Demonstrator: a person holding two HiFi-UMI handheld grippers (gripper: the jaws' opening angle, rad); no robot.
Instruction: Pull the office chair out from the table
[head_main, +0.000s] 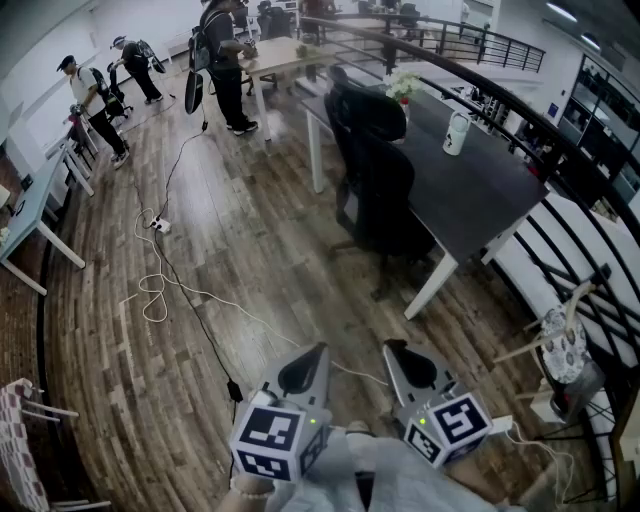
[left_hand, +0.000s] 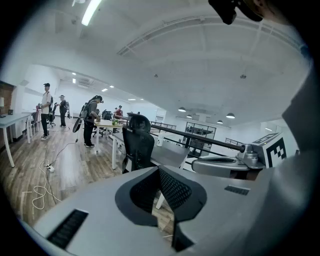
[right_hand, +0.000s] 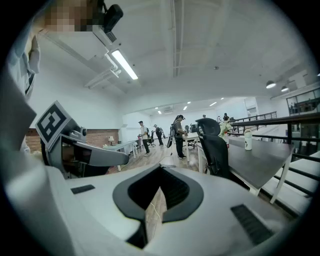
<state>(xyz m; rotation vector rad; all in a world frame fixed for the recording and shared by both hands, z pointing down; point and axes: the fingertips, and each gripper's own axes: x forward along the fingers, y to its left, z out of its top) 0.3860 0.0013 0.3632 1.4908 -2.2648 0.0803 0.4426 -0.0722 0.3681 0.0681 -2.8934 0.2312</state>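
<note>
Pointing slightly down toward the office chair (head_main: 375, 180), left hand-held gripper (head_main: 318, 350) and right hand-held gripper (head_main: 393, 347) hover closed, empty.

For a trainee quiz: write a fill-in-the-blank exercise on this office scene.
The bottle on the table is ____ in colour.
The office chair pushed in at it is ____.
The left gripper and the right gripper both have their jaws ____, with nothing between them.
Missing words: white; black; shut.
</note>
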